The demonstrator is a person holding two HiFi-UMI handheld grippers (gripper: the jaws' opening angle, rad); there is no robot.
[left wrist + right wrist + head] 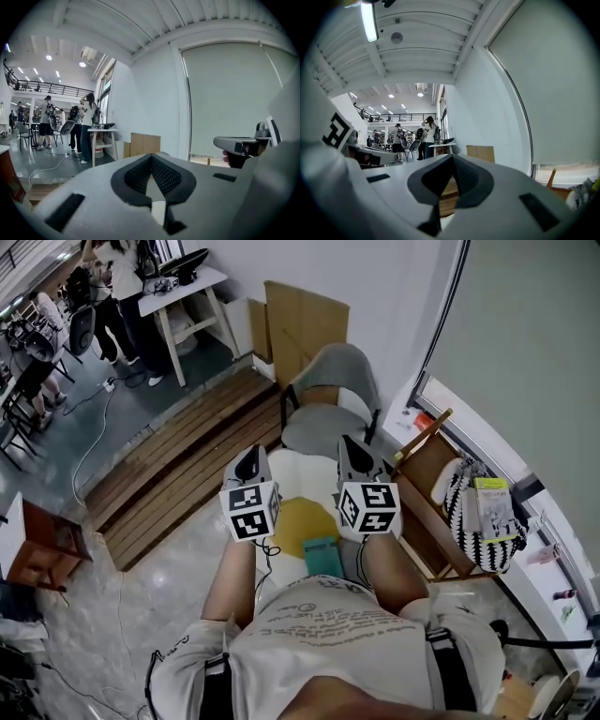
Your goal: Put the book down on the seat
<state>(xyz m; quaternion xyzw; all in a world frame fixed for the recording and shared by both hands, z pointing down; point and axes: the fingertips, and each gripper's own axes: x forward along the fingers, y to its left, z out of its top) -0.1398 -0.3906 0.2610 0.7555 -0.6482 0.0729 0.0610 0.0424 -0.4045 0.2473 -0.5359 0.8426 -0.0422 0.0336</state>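
Workshop floor below, grey chair [328,413] farther off. Teal book [322,555] lies on the white-and-yellow surface [298,474], near and below both fingertips, closer to the right gripper [353,444]. It and the left gripper [250,454] are pinched together, empty.

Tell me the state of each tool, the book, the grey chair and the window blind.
Left tool: jaws shut, empty.
Right tool: jaws shut, empty.
Teal rectangular book: closed, lying flat on the white surface, held by neither tool.
Grey padded chair: upright, unoccupied.
Pale roller blind: lowered almost to the sill.
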